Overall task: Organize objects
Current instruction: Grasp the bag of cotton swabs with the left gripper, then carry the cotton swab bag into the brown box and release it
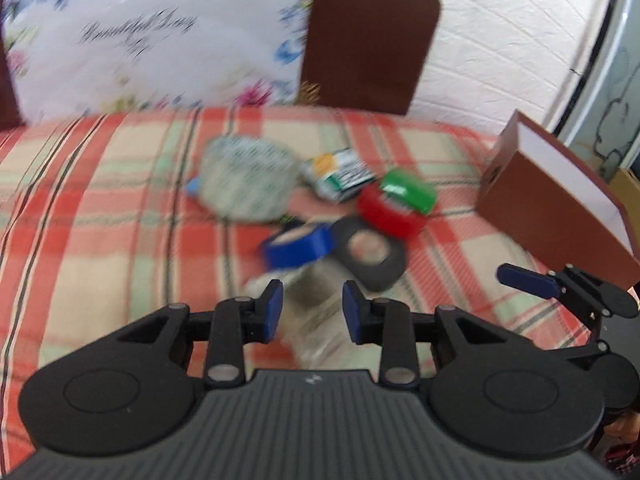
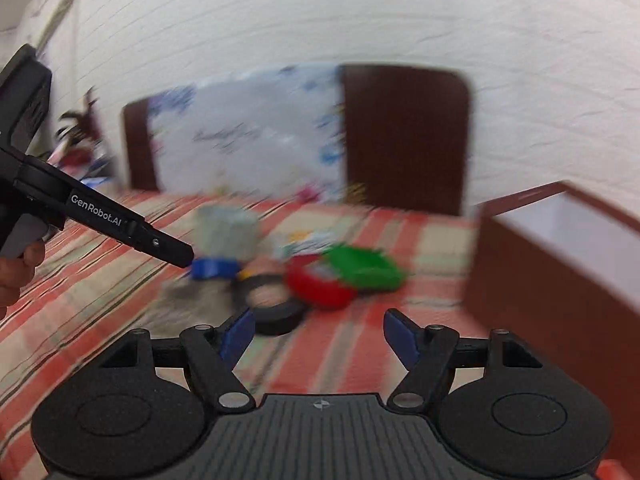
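Several tape rolls lie in a blurred heap on the plaid bedspread [image 1: 100,220]: blue [image 1: 298,246], black [image 1: 370,256], red [image 1: 390,212] and green [image 1: 408,190]. Behind them are a printed packet [image 1: 338,174] and a grey patterned round thing [image 1: 248,178]. My left gripper [image 1: 313,312] hovers just short of the blue roll, its pads a small gap apart over a clear plastic item [image 1: 310,300] lying on the bed. In the right wrist view the left gripper [image 2: 176,254] reaches in beside the blue roll [image 2: 214,268]. My right gripper [image 2: 320,336] stands open and empty before the black roll [image 2: 272,308].
An open brown box with a white inside [image 1: 560,200] sits on the bed at the right, also seen as the box [image 2: 540,280]. A floral pillow [image 1: 152,40] and a brown headboard [image 1: 372,40] stand against the white wall. A hand [image 2: 16,272] holds the left gripper.
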Demonstrator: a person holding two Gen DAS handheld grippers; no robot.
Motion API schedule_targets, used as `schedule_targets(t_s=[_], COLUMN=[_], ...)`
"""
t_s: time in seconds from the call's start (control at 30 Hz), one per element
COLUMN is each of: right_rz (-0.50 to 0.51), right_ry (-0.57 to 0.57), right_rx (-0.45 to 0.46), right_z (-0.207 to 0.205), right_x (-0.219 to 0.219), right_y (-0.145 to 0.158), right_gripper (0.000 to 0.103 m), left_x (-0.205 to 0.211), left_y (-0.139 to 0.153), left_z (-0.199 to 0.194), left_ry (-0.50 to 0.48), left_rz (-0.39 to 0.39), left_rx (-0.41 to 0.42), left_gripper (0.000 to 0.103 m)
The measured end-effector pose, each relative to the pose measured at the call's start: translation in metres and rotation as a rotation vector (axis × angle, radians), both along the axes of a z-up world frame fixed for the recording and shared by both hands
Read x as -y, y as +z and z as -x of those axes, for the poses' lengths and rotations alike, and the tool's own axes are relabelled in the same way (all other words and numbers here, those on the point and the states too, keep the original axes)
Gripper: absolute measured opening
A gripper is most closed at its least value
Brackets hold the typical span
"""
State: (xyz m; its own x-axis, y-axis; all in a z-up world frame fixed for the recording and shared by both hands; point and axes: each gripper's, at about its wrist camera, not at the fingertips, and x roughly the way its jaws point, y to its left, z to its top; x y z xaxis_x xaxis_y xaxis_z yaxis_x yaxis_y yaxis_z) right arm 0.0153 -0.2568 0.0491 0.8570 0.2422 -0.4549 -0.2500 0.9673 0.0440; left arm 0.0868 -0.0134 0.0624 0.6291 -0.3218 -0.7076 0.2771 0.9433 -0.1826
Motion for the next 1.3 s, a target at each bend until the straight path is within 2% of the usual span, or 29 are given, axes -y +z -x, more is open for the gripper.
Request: schedule_targets(t_s=[0.13, 0.27, 0.33, 0.37, 0.4, 0.47, 0.5, 0.53, 0.67, 0.7, 0.73, 0.87, 1.0, 1.17, 1.3], right_rz=[-0.003, 0.035, 0.063, 0.074, 0.074, 0.064, 0.05, 0.037, 0.045, 0.034, 0.033, 0.023, 0.011, 0.055, 0.063], right_ry=[0.115, 0.147, 0.143, 0.141, 0.146, 0.145, 0.153, 0.161, 0.173, 0.176, 0.178, 0.146, 0.075, -0.078, -0.223], right_rx=[-0.046, -0.079, -0.101, -0.111, -0.122, -0.144, -0.16, -0.161, -0.136, -0.134, -0.128, -0.068, 0.019, 0.159, 0.229], right_z=[-0.005, -0.022, -0.033, -0.038, -0.038, -0.048, -0.052, -0.052, -0.046, -0.041, -0.039, -0.015, 0.004, 0.025, 0.029], right_x=[-0.046, -0.073, -0.086, -0.091, -0.092, -0.093, -0.094, -0.095, -0.1, -0.099, -0.099, -0.095, -0.078, -0.038, 0.01], right_y=[-0.012, -0.011, -0.017, -0.022, -0.027, -0.035, -0.038, -0.039, -0.038, -0.036, -0.035, -0.025, -0.011, 0.015, 0.034], right_gripper=[0.068, 0.072, 0.073, 0.074, 0.08, 0.079, 0.077, 0.067, 0.055, 0.046, 0.04, 0.036, 0.035, 0.032, 0.032], left_x=[-0.018, -0.026, -0.025, -0.024, -0.022, -0.018, -0.017, -0.018, -0.022, -0.022, -0.022, -0.01, 0.021, 0.093, 0.159], left_y=[-0.016, -0.026, -0.031, -0.035, -0.039, -0.047, -0.051, -0.053, -0.047, -0.044, -0.04, -0.022, 0.005, 0.044, 0.063], left_z=[-0.001, -0.007, -0.013, -0.015, -0.018, -0.024, -0.026, -0.026, -0.015, -0.011, -0.006, 0.009, 0.011, 0.001, -0.01], left_ry=[0.021, 0.001, -0.008, -0.018, -0.024, -0.017, -0.016, -0.014, -0.005, -0.006, -0.009, -0.042, -0.125, -0.272, -0.381], left_rz=[0.086, 0.194, 0.235, 0.25, 0.255, 0.243, 0.243, 0.251, 0.243, 0.239, 0.24, 0.235, 0.227, 0.199, 0.188], left_rx=[-0.075, -0.107, -0.125, -0.127, -0.129, -0.137, -0.139, -0.139, -0.125, -0.119, -0.11, -0.059, 0.011, 0.114, 0.18], left_gripper=[0.035, 0.035, 0.042, 0.047, 0.047, 0.045, 0.038, 0.037, 0.031, 0.03, 0.029, 0.028, 0.028, 0.028, 0.028])
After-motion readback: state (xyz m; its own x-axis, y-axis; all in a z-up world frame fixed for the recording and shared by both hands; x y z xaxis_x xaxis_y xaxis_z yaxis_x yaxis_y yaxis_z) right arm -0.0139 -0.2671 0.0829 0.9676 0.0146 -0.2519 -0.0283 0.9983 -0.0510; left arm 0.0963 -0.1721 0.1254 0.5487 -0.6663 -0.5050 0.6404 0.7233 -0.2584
